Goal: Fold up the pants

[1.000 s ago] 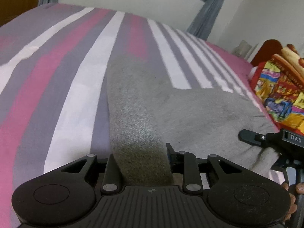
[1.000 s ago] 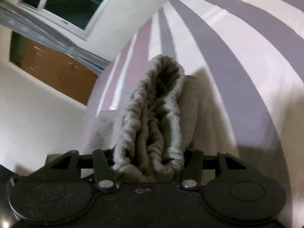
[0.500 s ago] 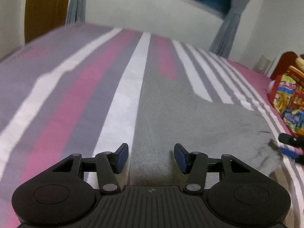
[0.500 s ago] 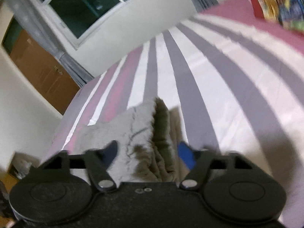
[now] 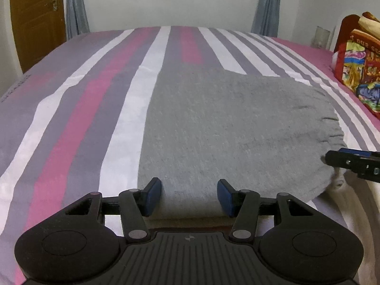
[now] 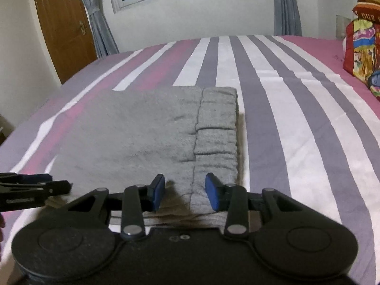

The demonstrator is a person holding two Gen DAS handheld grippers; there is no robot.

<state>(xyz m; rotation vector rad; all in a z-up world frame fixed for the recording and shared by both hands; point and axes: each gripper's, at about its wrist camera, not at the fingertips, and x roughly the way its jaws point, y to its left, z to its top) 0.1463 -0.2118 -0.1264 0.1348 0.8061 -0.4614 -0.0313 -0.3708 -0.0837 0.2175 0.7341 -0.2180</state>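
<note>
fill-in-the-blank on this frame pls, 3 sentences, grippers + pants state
1. The left gripper has its jaws ____.
2. The gray pants lie flat on the ____ bedsheet.
3. The ribbed waistband is on the side of the ____ gripper.

Missing words: open; striped; right

A striped bed carries grey folded pants and a colourful bundle at its edge

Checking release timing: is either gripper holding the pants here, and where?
Nothing is held. The left gripper and right gripper are both open over the near edge of the gray pants.
</note>
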